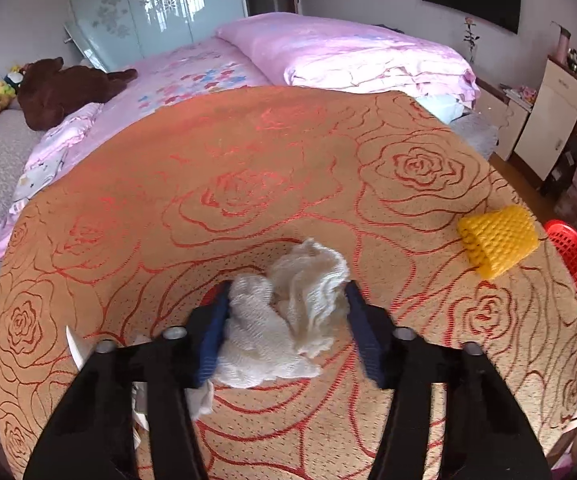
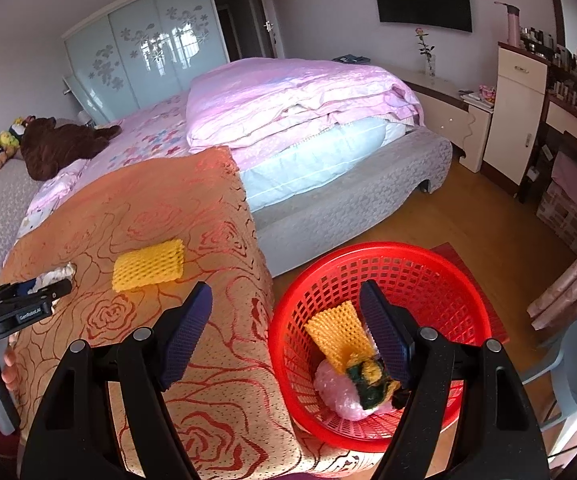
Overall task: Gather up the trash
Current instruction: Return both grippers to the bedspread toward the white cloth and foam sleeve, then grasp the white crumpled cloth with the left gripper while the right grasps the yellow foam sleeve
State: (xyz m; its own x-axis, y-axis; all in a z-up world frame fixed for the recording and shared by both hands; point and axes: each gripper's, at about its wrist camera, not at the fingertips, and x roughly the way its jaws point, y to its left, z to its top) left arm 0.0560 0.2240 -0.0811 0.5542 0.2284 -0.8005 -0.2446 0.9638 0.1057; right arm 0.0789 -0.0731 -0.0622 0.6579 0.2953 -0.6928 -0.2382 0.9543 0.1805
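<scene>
The left gripper (image 1: 288,304) straddles the crumpled white tissue (image 1: 288,316) on the rose-patterned tablecloth (image 1: 248,184). Its jaws stand wide, one blue pad on each side of the wad; they look to be just at its edges, though contact cannot be told. The tissue lies dead ahead between the pads, so closing is all the grasp needs.

The right gripper (image 2: 286,332) hangs open and empty above the table's edge and the red basket (image 2: 368,256). The yellow foam net (image 2: 148,266) lies ahead and left of it, long axis across its line, nearer this hand than the left.
</scene>
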